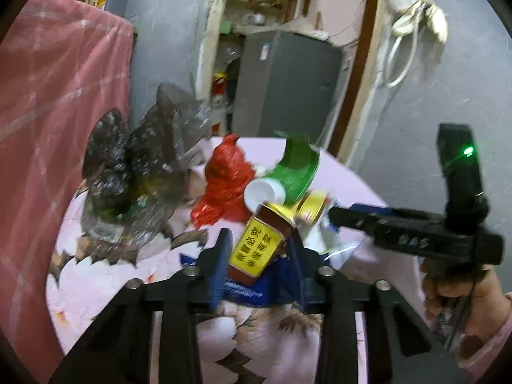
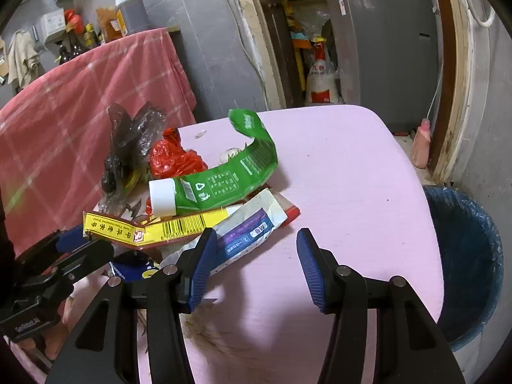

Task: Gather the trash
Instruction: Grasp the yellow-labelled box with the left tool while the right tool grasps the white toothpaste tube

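A heap of trash lies on the pink table (image 2: 336, 172): a flattened red and yellow carton (image 1: 256, 246) (image 2: 153, 227), a green tube with a white cap (image 2: 224, 179) (image 1: 288, 172), a red plastic bag (image 2: 172, 160) (image 1: 227, 182), a dark plastic bag (image 1: 140, 166) (image 2: 131, 140) and a white and purple wrapper (image 2: 249, 233). My left gripper (image 1: 260, 249) is shut on the carton. My right gripper (image 2: 256, 265) is open and empty above the table, its left finger next to the wrapper. The right gripper also shows in the left wrist view (image 1: 332, 214).
A bin lined with a blue bag (image 2: 464, 256) stands beside the table on the right. A pink checked cloth (image 2: 80, 112) hangs at the left. A grey appliance (image 2: 384, 38) and a doorway lie behind the table.
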Available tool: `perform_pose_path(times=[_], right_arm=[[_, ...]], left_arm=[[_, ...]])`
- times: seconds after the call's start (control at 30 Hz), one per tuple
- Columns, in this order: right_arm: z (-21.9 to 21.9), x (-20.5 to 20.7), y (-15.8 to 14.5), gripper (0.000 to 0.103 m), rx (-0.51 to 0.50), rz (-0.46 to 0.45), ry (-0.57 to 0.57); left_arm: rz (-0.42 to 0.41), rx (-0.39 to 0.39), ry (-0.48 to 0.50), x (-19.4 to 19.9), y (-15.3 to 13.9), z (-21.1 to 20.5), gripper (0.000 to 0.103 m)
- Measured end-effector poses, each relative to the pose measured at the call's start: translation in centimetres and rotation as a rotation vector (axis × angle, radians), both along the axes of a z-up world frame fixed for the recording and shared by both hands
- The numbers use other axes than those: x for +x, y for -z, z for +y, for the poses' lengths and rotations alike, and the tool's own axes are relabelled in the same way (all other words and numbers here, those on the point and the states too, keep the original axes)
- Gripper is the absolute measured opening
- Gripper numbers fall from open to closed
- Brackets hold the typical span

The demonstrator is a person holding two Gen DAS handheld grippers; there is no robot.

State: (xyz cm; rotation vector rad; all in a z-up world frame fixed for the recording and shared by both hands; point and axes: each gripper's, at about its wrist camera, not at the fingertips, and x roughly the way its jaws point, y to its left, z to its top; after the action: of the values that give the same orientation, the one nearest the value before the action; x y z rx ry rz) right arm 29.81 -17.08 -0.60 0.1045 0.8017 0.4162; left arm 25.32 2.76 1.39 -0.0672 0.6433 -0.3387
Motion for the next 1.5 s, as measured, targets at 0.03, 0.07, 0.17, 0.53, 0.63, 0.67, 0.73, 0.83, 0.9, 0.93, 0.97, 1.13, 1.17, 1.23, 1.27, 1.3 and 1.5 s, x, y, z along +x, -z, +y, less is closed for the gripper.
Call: perform_pose_path(times=[0.03, 0.07, 0.17, 0.53, 0.63, 0.67, 0.73, 0.83, 0.9, 0.93, 0.97, 1.13, 1.17, 1.23, 1.27, 1.3, 1.5], right_arm=[[-0.1, 0.0, 0.0, 0.05, 0.005, 0.003, 0.0], [-0.1, 0.1, 0.0, 0.05, 0.01, 0.006, -0.001], [0.1, 0.1, 0.0, 0.05, 0.022, 0.012, -0.01], [1.8, 0.5, 0.9, 0.051, 0.053, 0.073, -0.046], [1.8, 0.4, 1.0, 0.05, 0.068, 0.072, -0.026], [1.8, 0.4, 1.0, 0.047, 0.075, 0.073, -0.023], [1.7, 0.5, 1.2, 0.04, 0.102, 0.09, -0.014], [2.1, 0.6, 1.1, 0.037, 0.088, 0.094, 0.004], [2.4, 0.6, 1.1, 0.036, 0.079, 0.095, 0.011], [2.4, 0.7, 1.1, 0.035, 0.079, 0.096, 0.013], [2.4, 0.8, 1.1, 0.029, 0.073, 0.097, 0.02], [1.9, 0.5, 1.1, 0.01, 0.109, 0.093, 0.018], [1.8, 0.3, 0.9, 0.008, 0.117, 0.083, 0.019], [1.4, -0.4, 0.3, 0.007, 0.124, 0.044, 0.025], [1.3, -0.7, 0.0, 0.007, 0.119, 0.023, 0.03], [1.2, -1.1, -0.4, 0.007, 0.107, -0.002, 0.035], [-0.1, -3.7, -2.7, 0.006, 0.027, -0.161, 0.072]], left_arm=[[0.01, -0.002, -0.004, 0.1, 0.2, 0.1, 0.022], [0.023, -0.013, -0.007, 0.0, 0.3, 0.1, 0.018], [0.031, -0.045, -0.032, -0.4, 0.4, 0.4, 0.018], [0.053, -0.141, -0.195, -2.6, 0.3, 0.9, 0.018], [0.057, -0.17, -0.22, -3.0, 0.2, 1.0, 0.018], [0.055, -0.173, -0.225, -3.2, 0.1, 0.9, 0.018], [0.053, -0.176, -0.233, -3.4, 0.0, 0.9, 0.018], [0.05, -0.192, -0.25, -3.7, 0.0, 0.9, 0.018], [0.051, -0.21, -0.261, -4.1, 0.0, 1.1, 0.018], [0.051, -0.22, -0.267, -4.3, 0.0, 1.2, 0.018], [0.051, -0.228, -0.271, -4.5, 0.0, 1.2, 0.018], [0.045, -0.233, -0.281, -4.8, -0.2, 1.1, 0.017], [0.043, -0.234, -0.282, -4.9, -0.3, 1.0, 0.017], [0.035, -0.231, -0.287, -5.1, -0.4, 0.9, 0.017], [0.029, -0.233, -0.289, -5.3, -0.4, 0.8, 0.017], [0.025, -0.233, -0.29, -5.5, -0.4, 0.6, 0.017], [-0.023, -0.217, -0.283, -6.6, -1.1, -1.1, 0.017]])
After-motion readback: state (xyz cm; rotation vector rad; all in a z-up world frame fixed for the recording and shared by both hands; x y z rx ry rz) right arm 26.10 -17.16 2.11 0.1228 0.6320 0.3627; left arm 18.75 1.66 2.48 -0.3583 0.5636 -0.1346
